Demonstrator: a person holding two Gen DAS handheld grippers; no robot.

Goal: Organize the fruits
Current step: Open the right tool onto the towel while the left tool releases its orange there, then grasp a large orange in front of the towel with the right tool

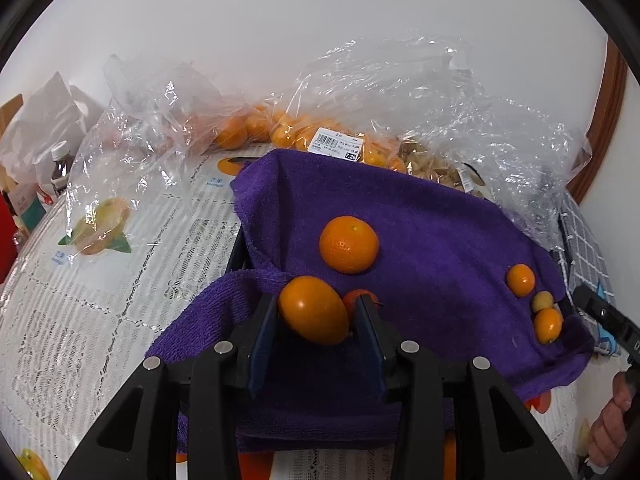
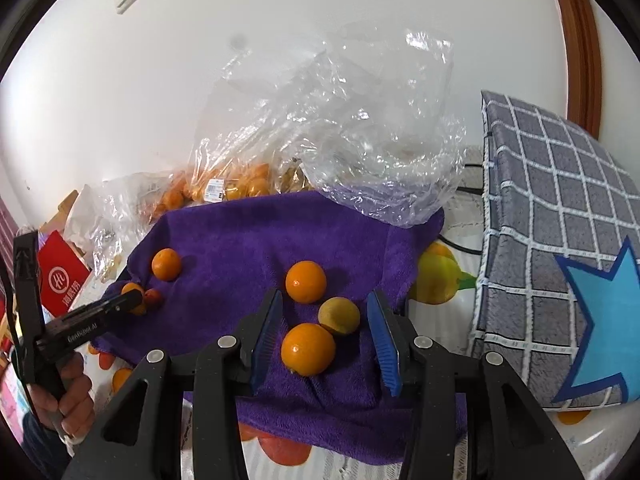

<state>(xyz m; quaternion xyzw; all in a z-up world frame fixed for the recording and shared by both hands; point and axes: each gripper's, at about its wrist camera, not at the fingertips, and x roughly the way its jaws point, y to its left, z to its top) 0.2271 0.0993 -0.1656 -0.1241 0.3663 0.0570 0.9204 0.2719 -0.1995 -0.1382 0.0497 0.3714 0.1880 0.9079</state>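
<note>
Where the left gripper [image 1: 316,320] grips an orange [image 1: 313,310], a smaller fruit [image 1: 354,299] hides.

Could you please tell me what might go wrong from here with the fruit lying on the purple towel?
1. The oval orange fruit sits between the left hand-held gripper blue pads at their tips; it could slip out and roll.
2. A small reddish fruit lies right behind it and may get knocked.
3. The right hand-held gripper stands open around a round orange fruit touching a yellowish fruit; closing might push that one across the purple towel.
</note>
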